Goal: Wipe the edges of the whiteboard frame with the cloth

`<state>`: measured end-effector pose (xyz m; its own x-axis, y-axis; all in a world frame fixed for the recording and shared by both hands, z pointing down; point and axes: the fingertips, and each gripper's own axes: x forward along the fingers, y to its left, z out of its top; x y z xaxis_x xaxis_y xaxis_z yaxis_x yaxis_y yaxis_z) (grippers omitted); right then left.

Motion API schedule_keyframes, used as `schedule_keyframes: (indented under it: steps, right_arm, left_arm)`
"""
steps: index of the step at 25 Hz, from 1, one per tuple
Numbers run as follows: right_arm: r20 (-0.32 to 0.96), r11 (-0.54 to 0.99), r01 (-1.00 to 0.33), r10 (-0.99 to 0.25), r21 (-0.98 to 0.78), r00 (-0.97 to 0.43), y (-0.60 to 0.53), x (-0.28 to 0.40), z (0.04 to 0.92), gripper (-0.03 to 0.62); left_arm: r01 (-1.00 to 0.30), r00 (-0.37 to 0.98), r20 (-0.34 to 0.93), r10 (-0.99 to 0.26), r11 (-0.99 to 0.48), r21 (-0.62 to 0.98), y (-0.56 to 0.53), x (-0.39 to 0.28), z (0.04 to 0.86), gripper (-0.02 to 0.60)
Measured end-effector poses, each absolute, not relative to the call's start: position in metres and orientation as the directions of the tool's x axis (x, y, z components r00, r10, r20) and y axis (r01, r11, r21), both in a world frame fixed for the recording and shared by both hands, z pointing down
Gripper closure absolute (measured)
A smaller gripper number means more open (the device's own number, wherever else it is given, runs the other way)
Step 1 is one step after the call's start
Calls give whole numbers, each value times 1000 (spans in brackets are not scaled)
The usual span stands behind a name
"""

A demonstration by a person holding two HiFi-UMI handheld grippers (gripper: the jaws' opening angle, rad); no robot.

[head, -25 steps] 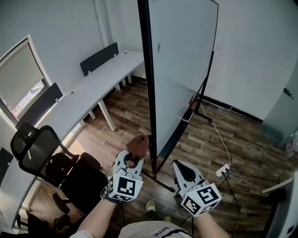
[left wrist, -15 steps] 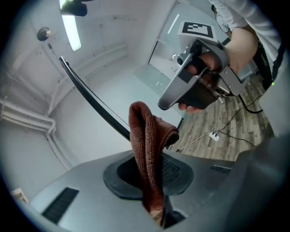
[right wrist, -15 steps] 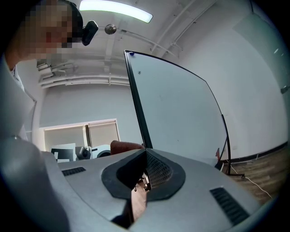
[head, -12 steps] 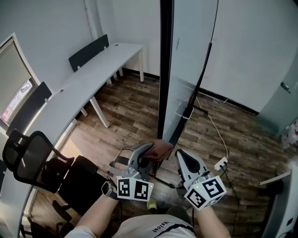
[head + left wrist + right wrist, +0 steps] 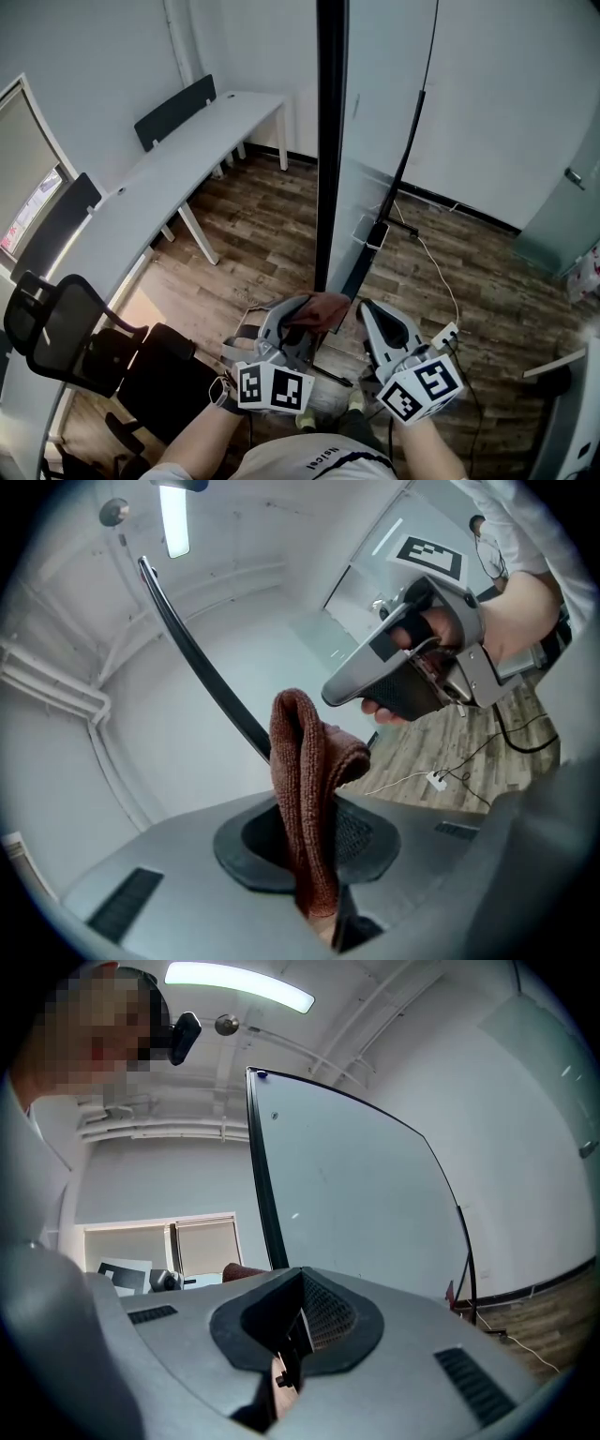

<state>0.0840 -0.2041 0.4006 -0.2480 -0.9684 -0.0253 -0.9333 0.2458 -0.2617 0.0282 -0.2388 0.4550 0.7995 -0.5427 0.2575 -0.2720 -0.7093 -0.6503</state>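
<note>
Nearest the person, the left gripper (image 5: 295, 319) and the right gripper (image 5: 370, 319) sit side by side low in the head view, both aimed away over the wooden floor (image 5: 253, 234). The left gripper's fingers (image 5: 361, 836) are pinched on the brown cloth (image 5: 305, 761). Its lower part is caught between the pads, and the rest stands up out of the jaws as a folded hump that droops to the right. In the head view the cloth (image 5: 323, 307) lies in the gap between the two grippers' tips, closer to the left one. The right gripper's fingers (image 5: 323, 1312) are pressed together with nothing between them, and only a sliver of the cloth shows past its left side.

Just beyond the cloth rises the black whiteboard frame (image 5: 330, 141), seen almost edge-on as a dark upright bar. The cloth sits at the foot of this bar and seems to touch it, though the angle leaves that unsure. The pale whiteboard (image 5: 384, 112) spreads to the right of the bar.

To the near left stands a black office chair (image 5: 66, 319). Farther left a long white desk (image 5: 178, 178) runs along the wall. On the floor to the right, a white power strip (image 5: 448, 333) lies near the right gripper.
</note>
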Motion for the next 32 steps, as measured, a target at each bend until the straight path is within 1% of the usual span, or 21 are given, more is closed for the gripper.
schedule_keyframes:
  steps: [8,21,27,32]
  right_arm:
    - [-88,326,-917,-945,-232,-314,-219,89,366,591]
    - [-192,459,-877,-882,-140,-431,-232,93,291,591]
    - [-231,510,-858,-844,-66,-484,-233,89,251,591]
    - [-262,543,-840,-813,-17,-520,-233,87,218,591]
  left_arm:
    - [-311,795,283,-536,-761,-569,-238,29,421,520]
    - [-350,775,274,-570,-748,-564,-242,32,344,518]
    - [-369,772,244,-587,-727,-579,-243,32,299,518]
    - [-400,776,192,-601,-704,-587,-245,28,246,517]
